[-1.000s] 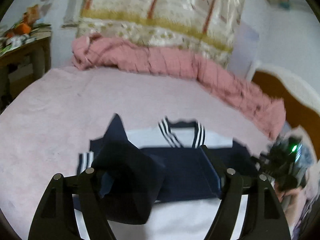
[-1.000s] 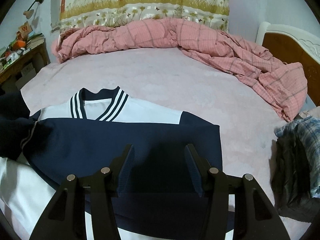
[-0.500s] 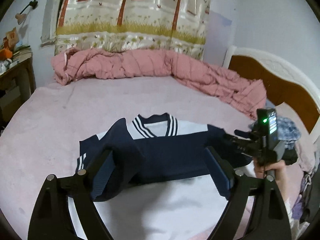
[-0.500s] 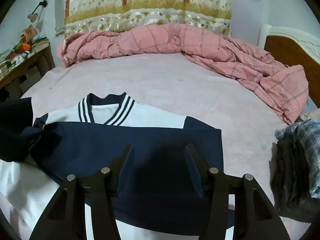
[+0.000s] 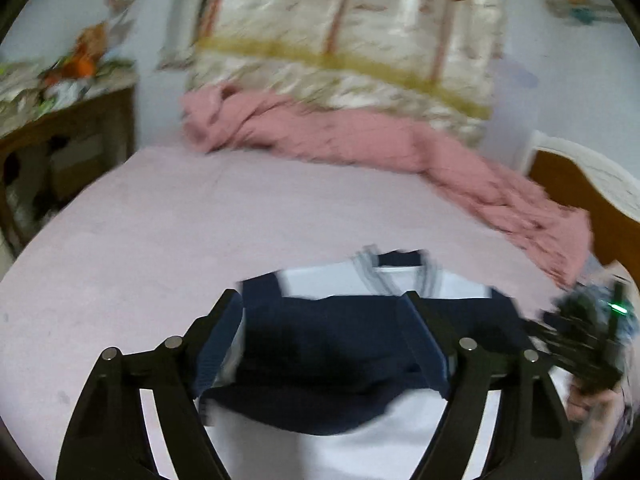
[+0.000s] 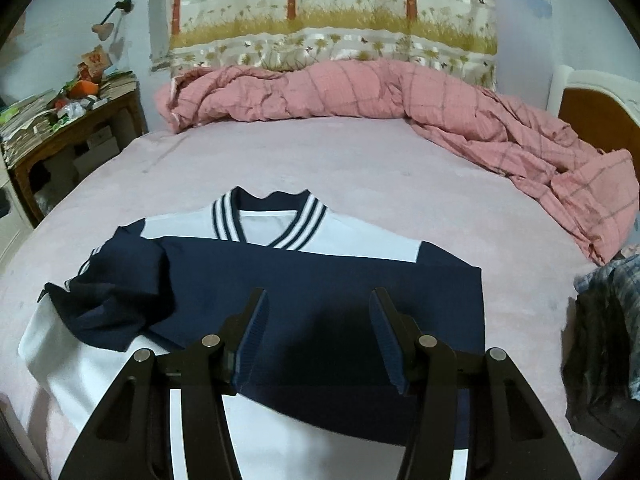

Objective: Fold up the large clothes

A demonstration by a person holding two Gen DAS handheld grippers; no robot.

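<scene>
Sleeves look folded in across the navy-and-white jersey (image 5: 344,344), so the next fold wants an even, two-handed pinch on one edge. Left wrist view, blurred: the left gripper (image 5: 320,340) has just been narrowing its fingers, yet they stand spread and empty, with the jersey on the bed (image 5: 200,220) from 12 to 6 o'clock. Right wrist view: the right gripper (image 6: 316,332) holds its fingers half spread on nothing above the navy band, collar at 12 o'clock, left sleeve (image 6: 120,292) bunched at 9 o'clock.
</scene>
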